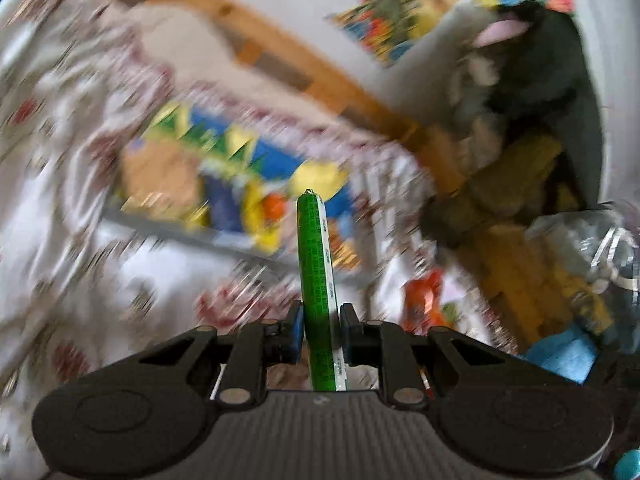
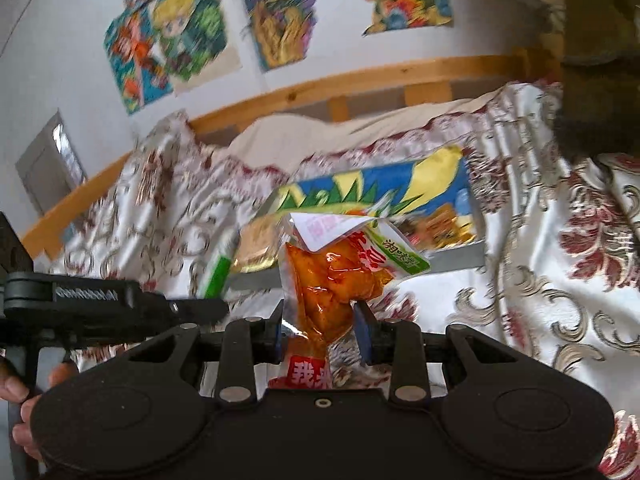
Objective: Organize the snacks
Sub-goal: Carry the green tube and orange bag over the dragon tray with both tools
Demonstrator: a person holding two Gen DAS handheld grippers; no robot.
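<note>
Green plastic is what the left wrist view shows first: a thin green snack stick (image 1: pixel 317 292) stands up between the jaws of the left gripper (image 1: pixel 320 330), which is clenched on its lower part. The background is strongly blurred. Under the stick I can see a flowered cloth (image 1: pixel 60 200) and on it a flat colourful box (image 1: pixel 224 184) with blue and yellow print. An orange packet (image 1: pixel 424 300) lies on the cloth at the right, near a wooden frame (image 1: pixel 280 52).

From the right wrist view, the right gripper (image 2: pixel 320 330) is closed on an orange snack pouch (image 2: pixel 332 280), held at its middle, so the folded top hangs free above the jaws. The same colourful box lies just behind, on the cloth. At the left edge the other gripper appears with its green stick, and a hand (image 2: pixel 24 408) of the person holds a handle.

I think the risks are two. The stick is slim and smooth, so it may turn or slide out. The soft pouch may be crushed, or slip when it swings.
</note>
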